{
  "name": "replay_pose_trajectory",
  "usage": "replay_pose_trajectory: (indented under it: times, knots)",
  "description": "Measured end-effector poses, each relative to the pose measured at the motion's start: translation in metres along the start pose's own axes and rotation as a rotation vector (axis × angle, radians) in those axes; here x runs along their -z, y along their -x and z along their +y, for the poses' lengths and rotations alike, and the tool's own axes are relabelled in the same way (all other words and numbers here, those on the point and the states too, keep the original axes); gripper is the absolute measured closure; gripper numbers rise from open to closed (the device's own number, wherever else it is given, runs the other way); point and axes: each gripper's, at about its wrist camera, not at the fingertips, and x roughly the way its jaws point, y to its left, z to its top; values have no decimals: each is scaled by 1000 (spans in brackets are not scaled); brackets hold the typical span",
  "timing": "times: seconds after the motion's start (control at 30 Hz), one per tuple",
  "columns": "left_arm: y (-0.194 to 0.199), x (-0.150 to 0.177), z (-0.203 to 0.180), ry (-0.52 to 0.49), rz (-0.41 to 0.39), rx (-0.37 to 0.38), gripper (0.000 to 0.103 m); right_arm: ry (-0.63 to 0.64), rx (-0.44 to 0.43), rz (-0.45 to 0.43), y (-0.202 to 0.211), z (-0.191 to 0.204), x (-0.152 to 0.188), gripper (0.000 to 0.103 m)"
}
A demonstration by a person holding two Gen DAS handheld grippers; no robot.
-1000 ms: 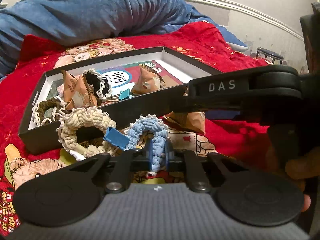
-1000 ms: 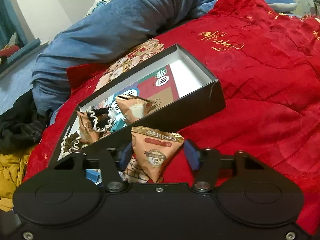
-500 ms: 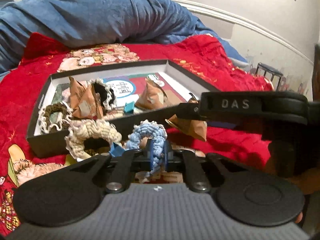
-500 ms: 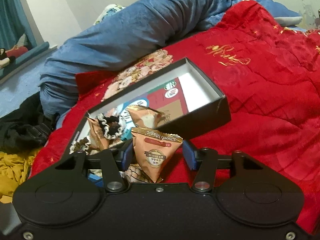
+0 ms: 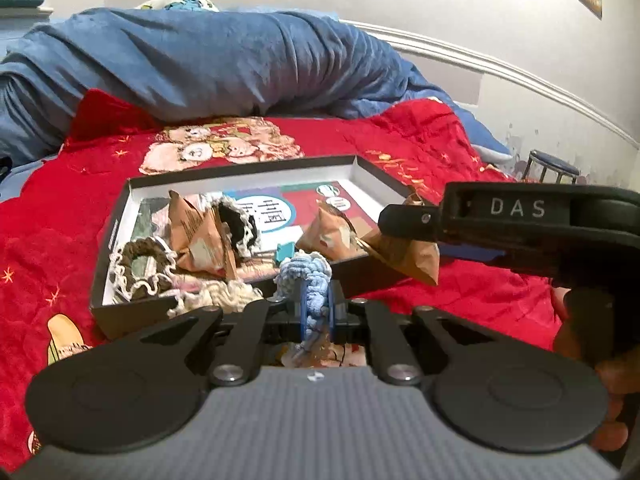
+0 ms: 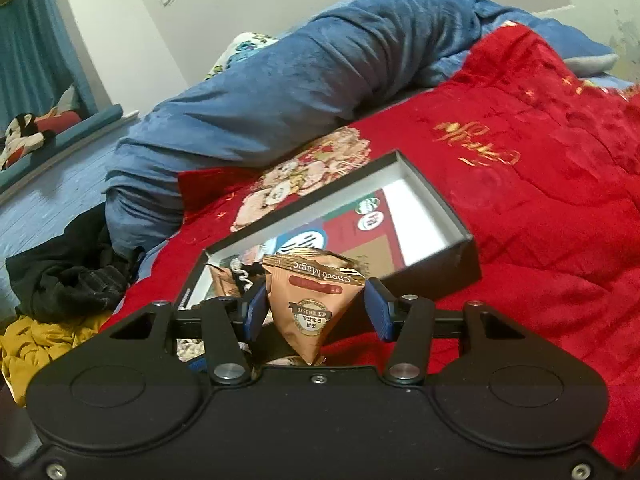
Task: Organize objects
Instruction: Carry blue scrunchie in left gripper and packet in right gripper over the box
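**Both tools loaded, carry to box under way**

Step in hand, as I judge it: transport of two items to the black box (image 5: pixel 120 216) on the red bedspread (image 6: pixel 540 208).

Left tool (image 5: pixel 314 312): narrow, pinched on the blue crocheted scrunchie (image 5: pixel 306 274), which stands up between the fingers, just in front of the box's near wall.

Right tool (image 6: pixel 316 312): holds the triangular Choco Magic snack pouch (image 6: pixel 310 304), point down. The left pad touches the pouch; contact at the right pad is unclear. The pouch hangs over the box's near edge.

Box contents: two brown pouches, a brown scrunchie (image 5: pixel 142 268), a black one, a small teal clip. A cream scrunchie (image 5: pixel 216 300) lies outside against the near wall.

Next move calls for: carry each item over the wall, lower into free floor at the right end, then release. Risk: scrunchie snagging on the pad.
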Motion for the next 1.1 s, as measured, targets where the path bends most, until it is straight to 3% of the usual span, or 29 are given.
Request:
replay_pose_trajectory:
  times: [0.3,0.83,1.1]
  knots:
    - [14,-20,9,36,-84,-4,90,64,-18,-51,14,28,-26,53]
    - [43,-75,33,163,-262,31,90,229,49,-103,32,110,-94,53]
    - [47,-91,47,173,-290,56,90,247,66,-83,40,138,-132,54]
